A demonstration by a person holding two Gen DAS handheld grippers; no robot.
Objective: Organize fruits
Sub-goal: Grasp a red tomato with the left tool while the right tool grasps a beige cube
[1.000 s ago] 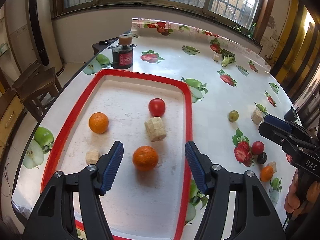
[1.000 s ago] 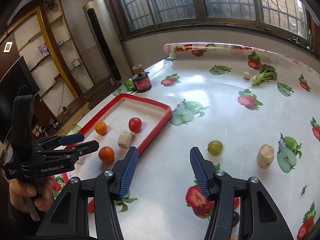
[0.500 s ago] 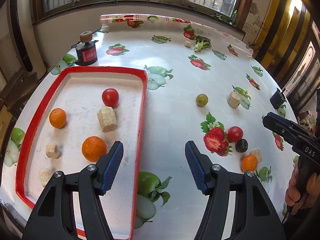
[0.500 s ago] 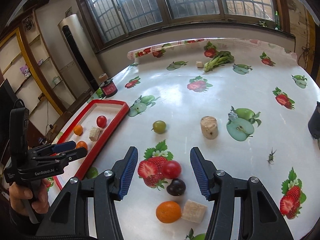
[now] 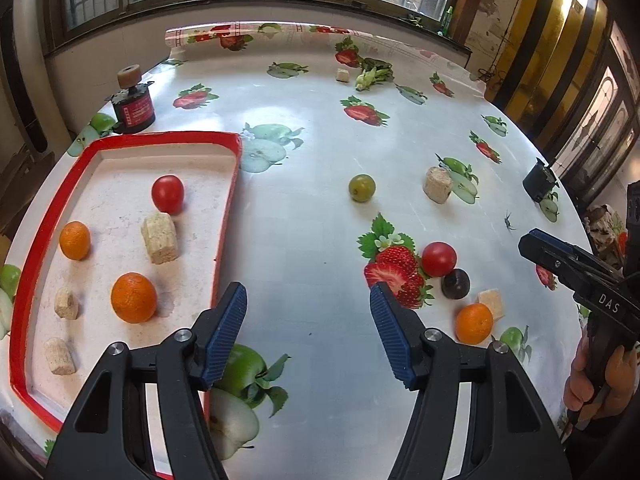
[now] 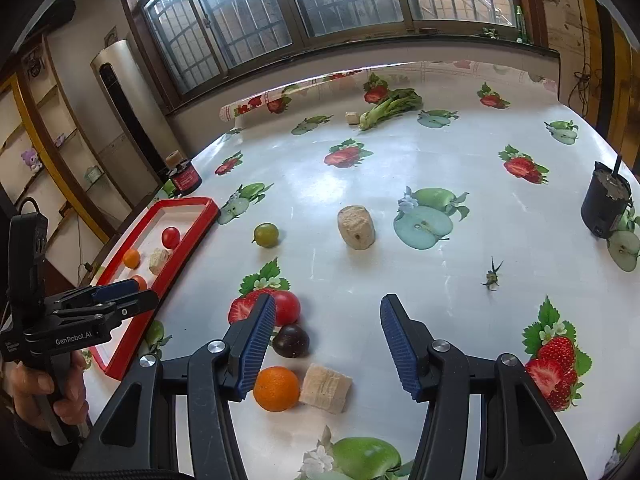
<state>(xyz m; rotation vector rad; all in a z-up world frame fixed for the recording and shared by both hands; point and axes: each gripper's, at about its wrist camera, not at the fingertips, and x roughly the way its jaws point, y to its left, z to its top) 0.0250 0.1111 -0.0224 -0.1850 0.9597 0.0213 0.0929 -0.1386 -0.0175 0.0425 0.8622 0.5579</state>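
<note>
A red-rimmed tray (image 5: 228, 216) at the table's left holds a red tomato (image 5: 167, 194), two oranges (image 5: 133, 298) and several beige chunks. On the cloth lie a green fruit (image 5: 361, 187), a red tomato (image 5: 439, 258), a dark plum (image 5: 455, 283), an orange (image 5: 473, 323) and beige chunks (image 5: 437, 184). My left gripper (image 5: 308, 336) is open and empty, just right of the tray. My right gripper (image 6: 328, 348) is open and empty above the loose orange (image 6: 277, 388), plum (image 6: 291, 340) and tomato (image 6: 286, 307).
A red-and-black jar (image 5: 133, 106) stands behind the tray. A black pot (image 6: 606, 206) stands at the right edge. A leafy vegetable (image 6: 390, 107) lies at the far side. The tablecloth carries printed fruit pictures.
Both grippers have swung right, away from the tray and toward the loose fruit on the cloth. Both stay open and empty.
</note>
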